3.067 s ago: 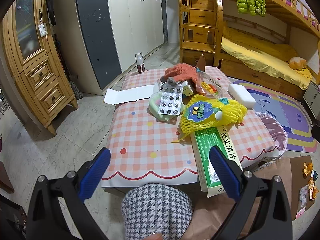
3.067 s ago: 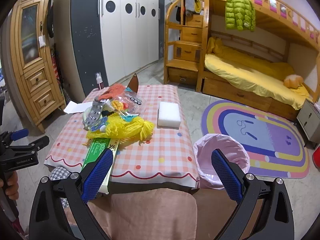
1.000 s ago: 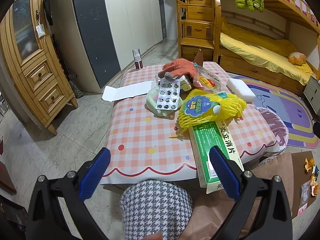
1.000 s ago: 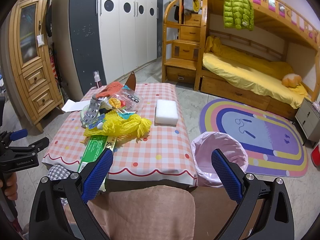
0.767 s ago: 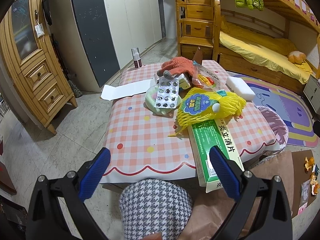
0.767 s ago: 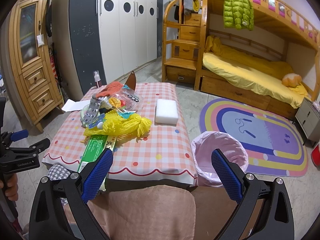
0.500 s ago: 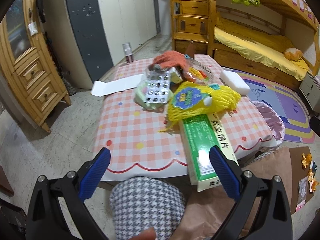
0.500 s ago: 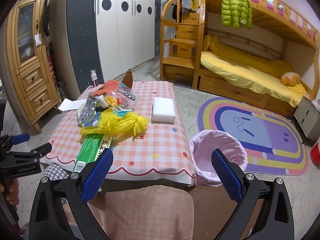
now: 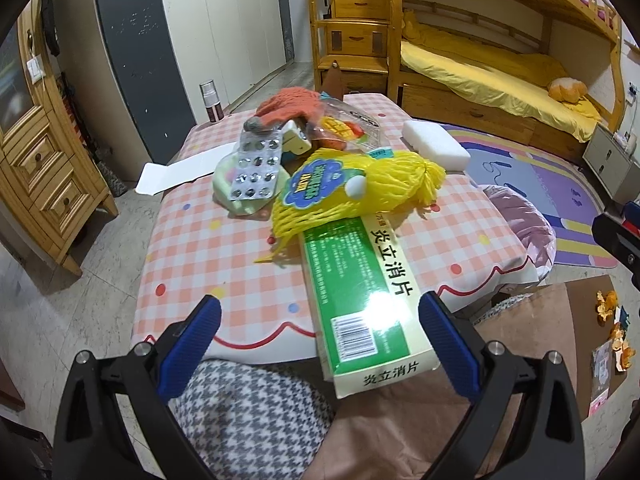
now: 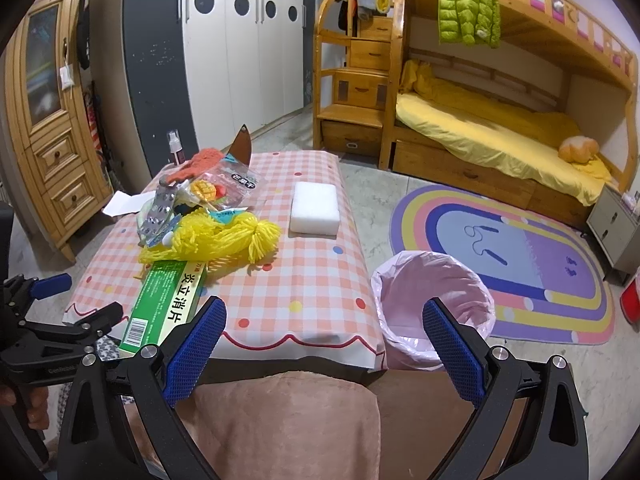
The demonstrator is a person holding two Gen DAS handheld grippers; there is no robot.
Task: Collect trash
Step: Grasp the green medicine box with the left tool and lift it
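— Grippers? 
— Left gripper [image 9: 320, 330] and right gripper [image 10: 324, 326] both spread wide, holding nothing. 
— Trash? 
— Green box [image 9: 356, 296] overhangs the table [image 9: 200, 240] edge, nearer the left gripper than before; bin [image 10: 434, 304] beside.

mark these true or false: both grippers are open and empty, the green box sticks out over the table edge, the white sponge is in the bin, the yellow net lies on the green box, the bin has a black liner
1. Both the left gripper and right gripper are open and empty. True.
2. The green box overhangs the near edge of the table. True.
3. The white sponge is in the bin. False: it lies on the table.
4. The yellow net lies across the far end of the green box. True.
5. The bin has a black liner. False: the liner is pink.
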